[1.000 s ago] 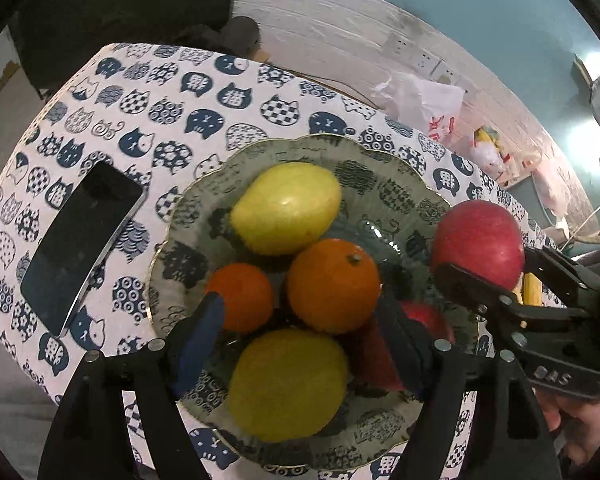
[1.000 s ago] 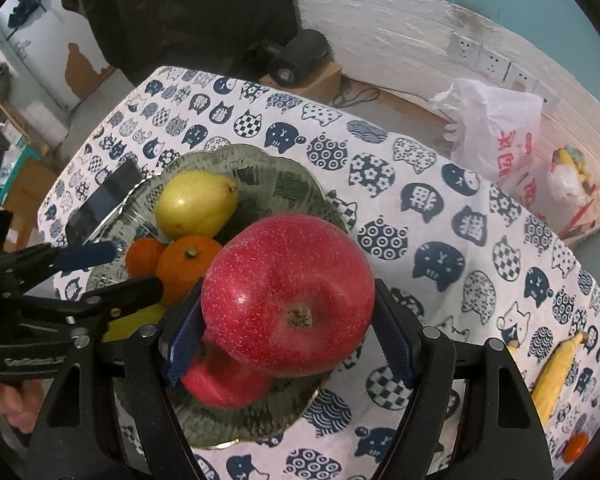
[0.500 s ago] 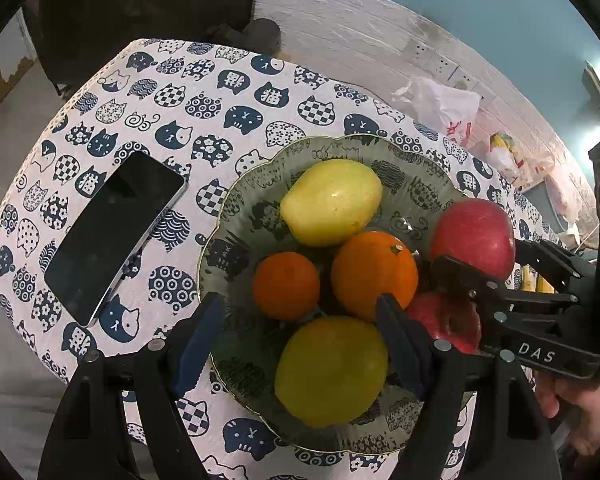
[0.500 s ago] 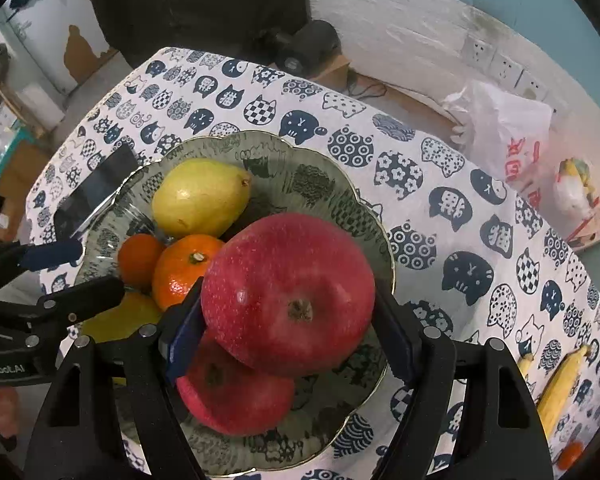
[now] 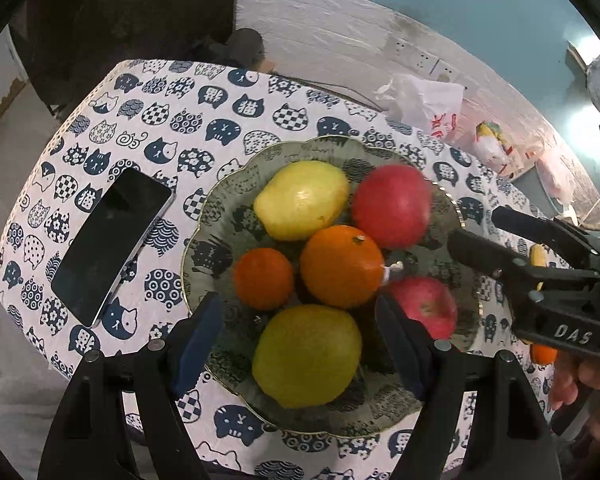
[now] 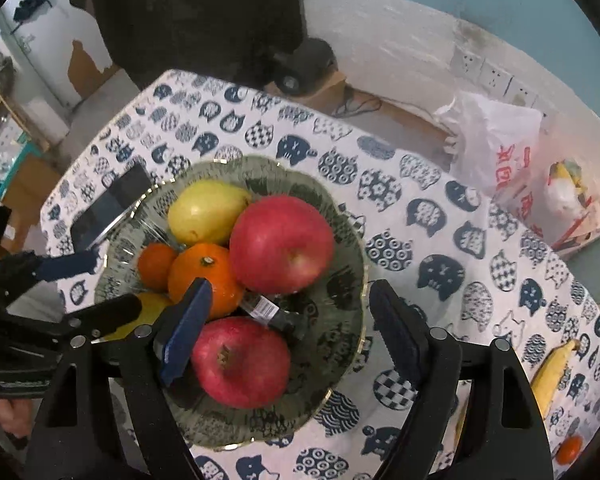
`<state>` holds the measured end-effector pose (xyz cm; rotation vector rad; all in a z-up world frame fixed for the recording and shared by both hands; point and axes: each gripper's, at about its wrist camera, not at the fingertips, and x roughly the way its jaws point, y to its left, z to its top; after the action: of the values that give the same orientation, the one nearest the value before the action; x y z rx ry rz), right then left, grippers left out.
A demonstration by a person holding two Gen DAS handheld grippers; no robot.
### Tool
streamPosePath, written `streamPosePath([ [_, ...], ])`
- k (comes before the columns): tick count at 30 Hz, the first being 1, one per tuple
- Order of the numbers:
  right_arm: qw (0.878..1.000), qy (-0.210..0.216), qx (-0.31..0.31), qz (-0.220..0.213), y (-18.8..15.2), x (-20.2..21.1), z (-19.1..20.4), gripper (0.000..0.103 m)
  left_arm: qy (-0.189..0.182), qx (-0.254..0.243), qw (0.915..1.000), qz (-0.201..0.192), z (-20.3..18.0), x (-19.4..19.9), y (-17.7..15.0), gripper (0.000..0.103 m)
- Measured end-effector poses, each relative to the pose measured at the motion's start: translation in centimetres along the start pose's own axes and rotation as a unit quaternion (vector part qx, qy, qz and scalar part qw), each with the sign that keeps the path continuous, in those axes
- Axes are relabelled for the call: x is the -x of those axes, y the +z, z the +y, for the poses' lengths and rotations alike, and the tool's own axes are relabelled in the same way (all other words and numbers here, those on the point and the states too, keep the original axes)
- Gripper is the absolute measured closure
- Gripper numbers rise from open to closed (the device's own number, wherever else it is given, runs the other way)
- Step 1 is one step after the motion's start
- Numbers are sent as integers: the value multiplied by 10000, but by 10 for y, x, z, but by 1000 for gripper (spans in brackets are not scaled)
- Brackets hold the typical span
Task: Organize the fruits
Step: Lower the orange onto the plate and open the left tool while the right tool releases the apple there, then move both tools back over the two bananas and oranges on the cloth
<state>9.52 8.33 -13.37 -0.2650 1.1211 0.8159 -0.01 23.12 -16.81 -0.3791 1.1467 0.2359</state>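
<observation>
A patterned green plate [image 5: 212,248] [image 6: 340,280] holds two yellow pears [image 5: 300,200] [image 5: 306,356], a big orange [image 5: 340,266], a small orange [image 5: 263,279] and two red apples. One red apple [image 6: 282,244] [image 5: 390,206] lies free on the plate against the far pear, just beyond my right gripper [image 6: 290,300] [image 5: 480,232], whose jaws are opening and touch nothing. The other red apple [image 6: 240,362] lies below the right gripper's fingers. My left gripper [image 5: 296,320] [image 6: 96,288] hangs open above the near pear, not touching it.
A black phone [image 5: 108,244] lies on the cat-print tablecloth left of the plate. A banana [image 6: 552,372] and a small orange [image 6: 570,449] lie at the table's right. A small dark labelled item [image 6: 264,308] sits among the fruit. A white plastic bag [image 6: 496,144] lies beyond the table.
My right gripper let go of the red apple, which now rests on the plate beside the far pear; its jaws have spread and drawn back. The left gripper stays open.
</observation>
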Motion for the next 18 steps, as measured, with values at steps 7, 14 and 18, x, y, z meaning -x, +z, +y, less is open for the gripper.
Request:
streamPosePath([
  [7,9994,-198,-85,-278,-7,39,-10,21,-47,-304,9993,-210,-24,23,-5,24],
  [14,9980,-404,-203,-450,-22,78,-25,19,13,-776,9962,-406,-58,46,-12,21],
  [18,9972,-499,-236,-507,-35,99,-34,19,-63,-964,9947,-349,-77,51,-18,16],
])
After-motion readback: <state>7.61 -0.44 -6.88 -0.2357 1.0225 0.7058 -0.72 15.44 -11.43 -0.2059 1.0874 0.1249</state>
